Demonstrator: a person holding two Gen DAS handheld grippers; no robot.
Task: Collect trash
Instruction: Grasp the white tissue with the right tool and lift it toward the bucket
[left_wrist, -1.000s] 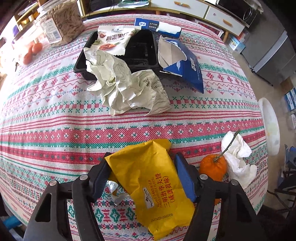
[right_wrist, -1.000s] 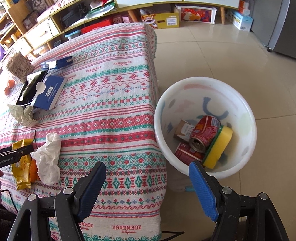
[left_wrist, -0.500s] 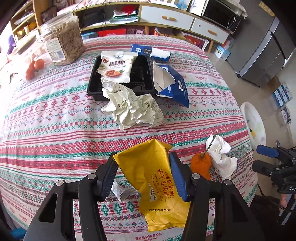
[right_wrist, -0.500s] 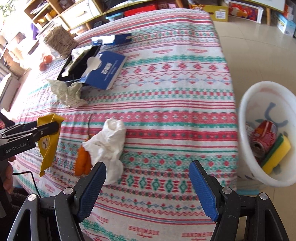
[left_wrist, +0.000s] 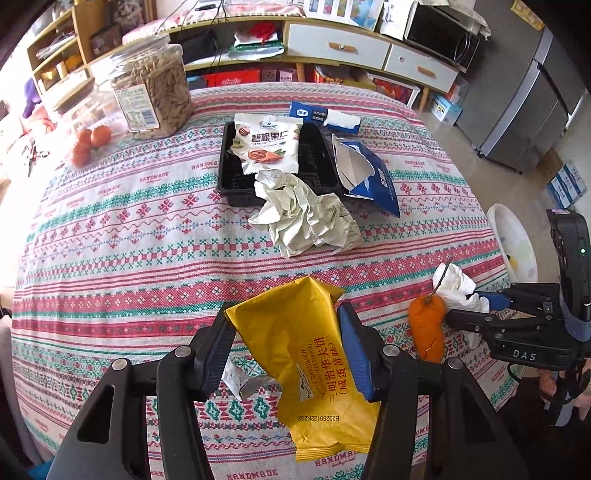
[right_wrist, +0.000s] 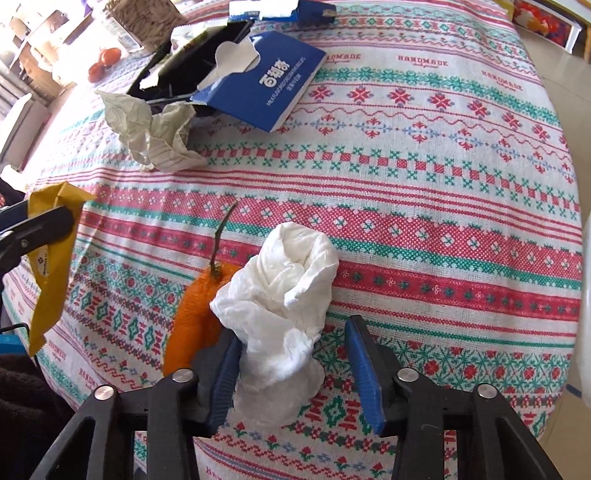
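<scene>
2 tongs: left tongs (left_wrist: 286, 354) clamp yellow wrapper (left_wrist: 306, 365) lengthwise, right tongs (right_wrist: 293, 369) gape around white tissue (right_wrist: 284, 295).

Left wrist view: the white basin (left_wrist: 515, 240) beyond the table edge is seen nearly edge-on, its contents too small to identify. The black tray (left_wrist: 277, 162) is largely covered by the nut packet (left_wrist: 266, 146) and the crumpled paper (left_wrist: 306, 218). Fine print on the seed jar (left_wrist: 147, 88) label is illegible.

Right wrist view: the orange peel (right_wrist: 195, 314) is partly hidden behind the white tissue (right_wrist: 284, 295) and the near finger. The yellow wrapper (right_wrist: 50, 258) is partly masked by the left gripper (right_wrist: 26, 229), itself cut off at the frame's left edge.
</scene>
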